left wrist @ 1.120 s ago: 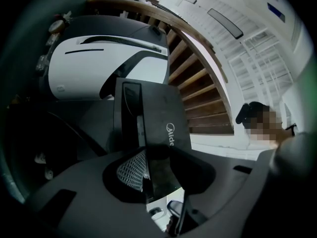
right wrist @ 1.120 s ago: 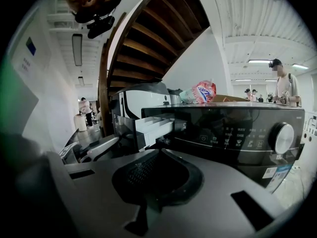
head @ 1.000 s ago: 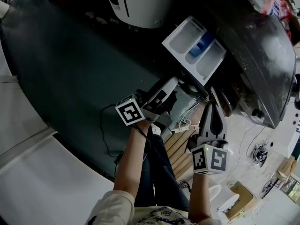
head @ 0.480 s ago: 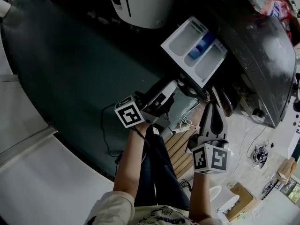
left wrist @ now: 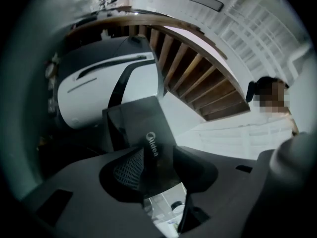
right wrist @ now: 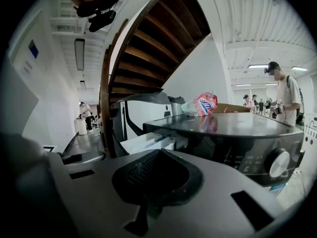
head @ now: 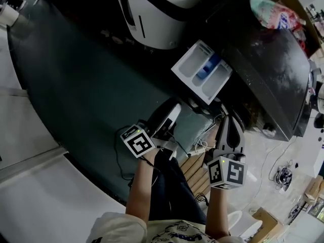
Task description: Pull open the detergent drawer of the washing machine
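Note:
The white detergent drawer [head: 202, 71] stands pulled out of the dark washing machine [head: 273, 80], with a blue insert in its middle compartment. My left gripper [head: 171, 113] hangs below and left of the drawer, apart from it. Its jaws are opening, and nothing sits between them. In the left gripper view the left gripper [left wrist: 159, 168] frames a dark Midea panel [left wrist: 143, 128] beyond its tips. My right gripper [head: 229, 121] is shut and empty beside the machine's front. In the right gripper view the drawer [right wrist: 147, 143] juts out past the right gripper [right wrist: 150, 182].
A white appliance [head: 157, 14] stands left of the washing machine. A pink bag [head: 276, 11] lies on the machine's top. A power strip [head: 201, 145] and wooden slats [head: 195, 166] lie on the floor below the grippers. People [right wrist: 285, 95] stand in the background.
The left gripper has drawn back down and left from the drawer's front, rolled, and its jaws have spread. The right gripper has risen slightly. The drawer stays pulled out.

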`<action>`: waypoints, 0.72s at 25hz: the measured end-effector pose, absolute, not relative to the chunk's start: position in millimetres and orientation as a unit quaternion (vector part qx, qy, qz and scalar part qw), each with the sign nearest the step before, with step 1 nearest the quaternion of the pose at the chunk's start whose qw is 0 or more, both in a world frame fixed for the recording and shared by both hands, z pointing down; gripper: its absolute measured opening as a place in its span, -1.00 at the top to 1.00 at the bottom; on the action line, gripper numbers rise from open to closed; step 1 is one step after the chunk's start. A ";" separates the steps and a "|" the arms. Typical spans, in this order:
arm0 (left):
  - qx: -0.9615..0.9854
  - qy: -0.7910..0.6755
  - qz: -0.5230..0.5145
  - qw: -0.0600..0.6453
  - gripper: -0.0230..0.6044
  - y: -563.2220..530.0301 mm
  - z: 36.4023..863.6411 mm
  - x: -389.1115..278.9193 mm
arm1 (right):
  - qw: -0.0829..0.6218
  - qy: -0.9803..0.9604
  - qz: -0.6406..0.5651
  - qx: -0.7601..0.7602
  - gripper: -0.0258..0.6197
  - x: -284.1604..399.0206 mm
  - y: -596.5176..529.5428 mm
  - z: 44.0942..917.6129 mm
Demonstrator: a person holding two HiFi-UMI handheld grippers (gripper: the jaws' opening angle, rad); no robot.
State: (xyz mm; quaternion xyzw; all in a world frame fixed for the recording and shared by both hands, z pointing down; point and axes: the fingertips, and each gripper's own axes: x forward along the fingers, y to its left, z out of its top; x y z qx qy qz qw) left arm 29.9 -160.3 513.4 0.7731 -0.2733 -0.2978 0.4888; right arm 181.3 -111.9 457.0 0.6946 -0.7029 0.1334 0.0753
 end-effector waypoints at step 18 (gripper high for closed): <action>0.848 -0.458 -0.161 0.214 0.88 -131.7 261.8 -0.2 | 0.015 -0.719 0.085 0.690 0.88 185.4 -96.7 273.8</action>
